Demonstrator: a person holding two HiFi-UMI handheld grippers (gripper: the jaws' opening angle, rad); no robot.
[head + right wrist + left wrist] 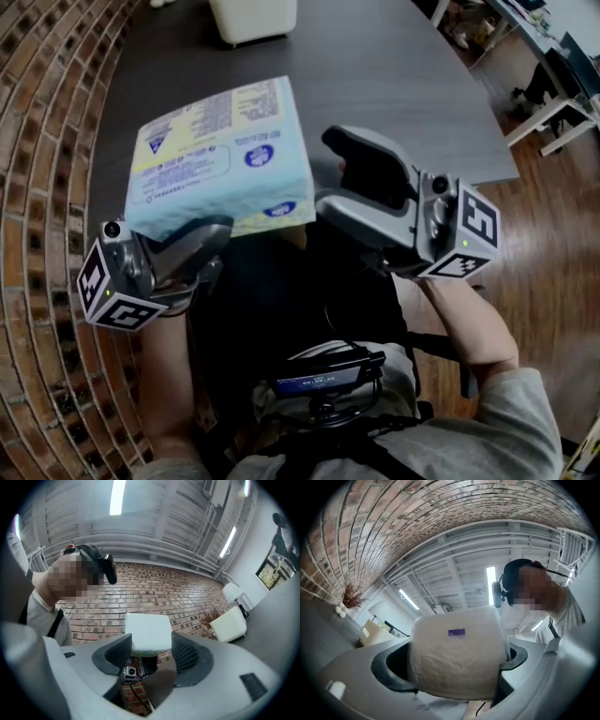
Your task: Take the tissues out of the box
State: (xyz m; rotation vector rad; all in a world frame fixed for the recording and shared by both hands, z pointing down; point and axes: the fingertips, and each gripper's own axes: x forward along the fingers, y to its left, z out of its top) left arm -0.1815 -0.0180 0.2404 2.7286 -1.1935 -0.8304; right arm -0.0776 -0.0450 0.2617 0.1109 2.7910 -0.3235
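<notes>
Dark table (394, 84) behind, left gripper (208, 251) grips tissue pack (220, 155).

The pack of tissues (220, 155) is up over the near edge of the table (394, 66). The left gripper (206, 242) holds it from 7 o'clock. The right gripper (342, 173) is just beside it at 3 o'clock. A chair (251, 19) stands behind the table at 12 o'clock, and a brick wall (47, 141) is at 9 o'clock
</notes>
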